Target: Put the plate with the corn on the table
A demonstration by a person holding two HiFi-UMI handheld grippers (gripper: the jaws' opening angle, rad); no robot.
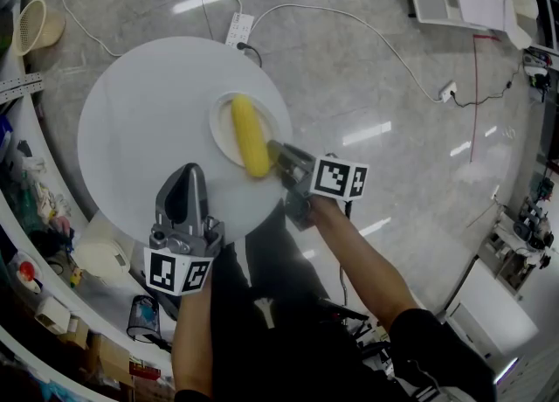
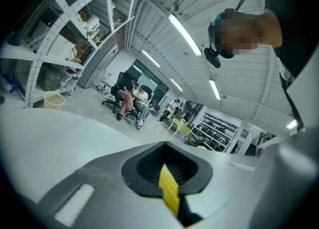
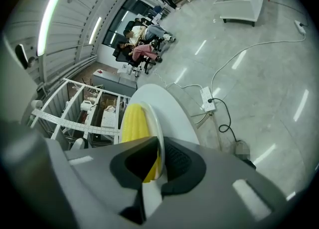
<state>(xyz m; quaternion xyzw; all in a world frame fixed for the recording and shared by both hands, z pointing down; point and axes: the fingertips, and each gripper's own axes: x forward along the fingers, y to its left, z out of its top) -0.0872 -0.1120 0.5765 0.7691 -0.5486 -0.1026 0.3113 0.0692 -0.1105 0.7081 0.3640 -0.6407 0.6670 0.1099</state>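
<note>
Over the counter [image 1: 131,121], the right claw [image 1: 278,155] clamps the plate [image 1: 222,126] by its rim, keeping the corn [image 1: 249,138] level; the left claw [image 1: 186,175] is clenched, empty.

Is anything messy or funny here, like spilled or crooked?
Nothing is spilled or broken. The corn lies whole on the plate, whose rim the right gripper pinches. One small oddity: the plate is close to the edge of the table, and the corn's near end reaches the plate's rim.

Lower end of corn [image 3: 133,123] behind right hand-held gripper [image 3: 158,149]
</note>
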